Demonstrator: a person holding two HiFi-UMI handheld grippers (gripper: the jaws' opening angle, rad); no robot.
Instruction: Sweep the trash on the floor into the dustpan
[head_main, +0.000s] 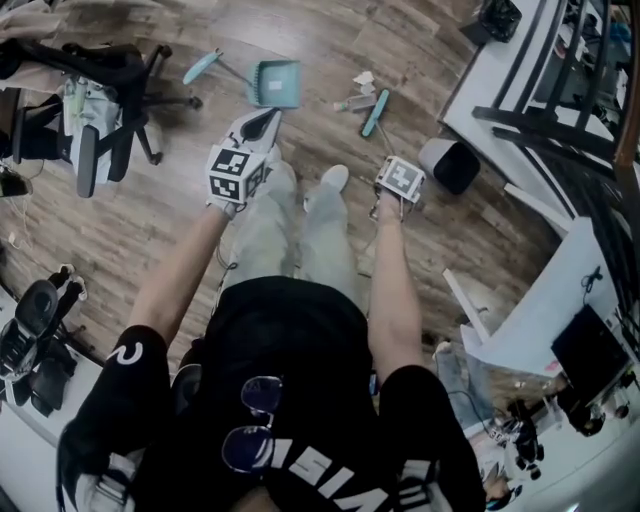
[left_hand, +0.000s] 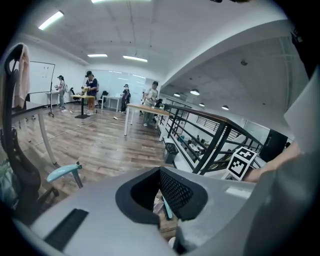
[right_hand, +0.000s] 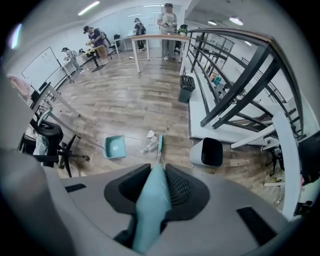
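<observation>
right gripper (right_hand: 156, 175) clasping broom handle (right_hand: 150, 210), dustpan (head_main: 275, 83) ahead of left gripper (head_main: 261, 124)

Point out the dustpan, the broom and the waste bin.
dustpan (head_main: 275, 85), head view, on its teal tray.
broom (right_hand: 150, 200), right gripper view, on its teal handle.
waste bin (right_hand: 196, 152), right gripper view, on its white side wall.

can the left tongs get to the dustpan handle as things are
Likely yes: the left tongs are open and empty, and the dustpan handle lies on bare floor ahead of them with nothing between.
</observation>
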